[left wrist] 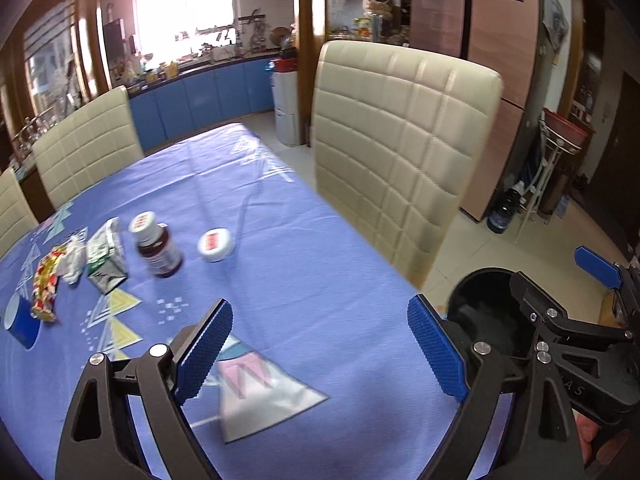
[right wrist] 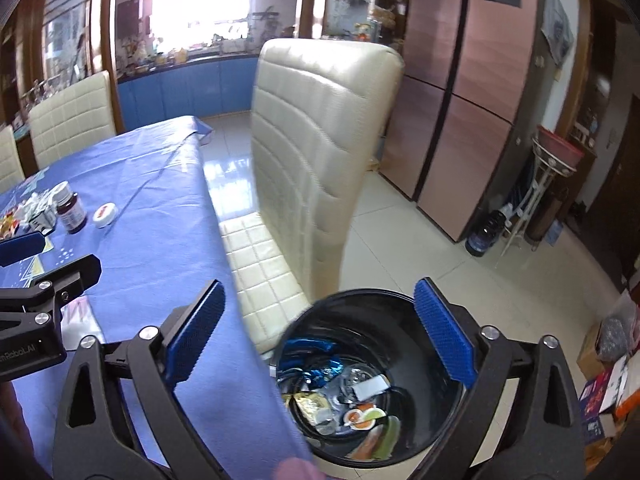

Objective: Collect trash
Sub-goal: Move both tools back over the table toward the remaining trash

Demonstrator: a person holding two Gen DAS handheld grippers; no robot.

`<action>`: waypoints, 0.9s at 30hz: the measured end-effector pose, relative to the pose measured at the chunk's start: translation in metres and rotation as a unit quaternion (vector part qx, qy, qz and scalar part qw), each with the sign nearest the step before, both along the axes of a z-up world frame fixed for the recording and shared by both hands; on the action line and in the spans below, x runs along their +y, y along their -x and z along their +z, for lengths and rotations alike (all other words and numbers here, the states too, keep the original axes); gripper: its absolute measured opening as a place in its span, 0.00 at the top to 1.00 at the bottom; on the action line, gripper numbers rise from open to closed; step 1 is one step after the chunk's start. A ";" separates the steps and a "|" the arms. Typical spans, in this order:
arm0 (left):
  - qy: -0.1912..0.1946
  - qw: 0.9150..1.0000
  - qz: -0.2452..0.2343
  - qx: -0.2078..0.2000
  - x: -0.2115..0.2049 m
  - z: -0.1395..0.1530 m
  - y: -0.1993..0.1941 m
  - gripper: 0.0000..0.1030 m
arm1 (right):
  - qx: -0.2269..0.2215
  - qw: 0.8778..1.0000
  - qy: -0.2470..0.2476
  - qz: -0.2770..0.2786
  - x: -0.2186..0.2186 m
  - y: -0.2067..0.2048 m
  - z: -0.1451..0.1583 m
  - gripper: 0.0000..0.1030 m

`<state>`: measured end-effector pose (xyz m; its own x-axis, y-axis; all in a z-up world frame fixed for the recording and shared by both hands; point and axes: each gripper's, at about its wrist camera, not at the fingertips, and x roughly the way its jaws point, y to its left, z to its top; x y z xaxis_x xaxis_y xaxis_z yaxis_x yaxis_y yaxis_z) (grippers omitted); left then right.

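Trash lies in a cluster at the left of the blue-clothed table (left wrist: 304, 216): a red and yellow wrapper (left wrist: 45, 285), a crumpled white tissue (left wrist: 73, 261) and a crushed green and white carton (left wrist: 106, 257). Beside them stand a brown bottle (left wrist: 159, 249) and a loose white lid (left wrist: 215, 244). My left gripper (left wrist: 320, 346) hovers open over the table's near part, nothing between its pads. My right gripper (right wrist: 320, 332) is open and empty above a black bin (right wrist: 362, 295) on the floor by the table's edge. Several wrappers and scraps (right wrist: 344, 396) lie in the bin.
A cream padded chair (right wrist: 316, 152) stands at the table's right side, just behind the bin. Two more cream chairs (left wrist: 86, 142) sit at the far left. A blue cup (left wrist: 19, 322) is at the table's left edge. Boxes (right wrist: 608, 376) lie on the floor at right.
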<state>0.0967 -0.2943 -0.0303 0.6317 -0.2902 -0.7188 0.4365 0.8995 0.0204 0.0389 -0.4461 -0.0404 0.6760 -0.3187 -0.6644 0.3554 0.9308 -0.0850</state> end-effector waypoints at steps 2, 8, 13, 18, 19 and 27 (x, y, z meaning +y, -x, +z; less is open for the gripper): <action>0.000 1.000 0.016 0.001 0.020 0.000 -0.007 0.16 | 0.003 1.000 0.000 0.019 0.019 -0.011 0.000 0.15; -0.001 0.998 0.063 0.001 0.083 -0.004 -0.027 0.16 | 0.016 0.998 -0.007 0.066 0.073 -0.047 -0.002 0.22; 0.004 0.994 0.106 0.006 0.139 -0.009 -0.045 0.16 | 0.024 0.994 -0.008 0.109 0.123 -0.075 -0.004 0.24; 0.003 0.988 0.152 0.009 0.191 -0.015 -0.062 0.16 | 0.028 0.989 -0.003 0.147 0.170 -0.104 -0.003 0.25; 0.002 0.987 0.159 0.009 0.200 -0.016 -0.065 0.16 | 0.029 0.988 -0.002 0.155 0.180 -0.110 -0.003 0.25; -0.009 0.977 0.214 0.006 0.269 -0.021 -0.093 0.16 | 0.044 0.980 0.010 0.195 0.237 -0.155 -0.013 0.25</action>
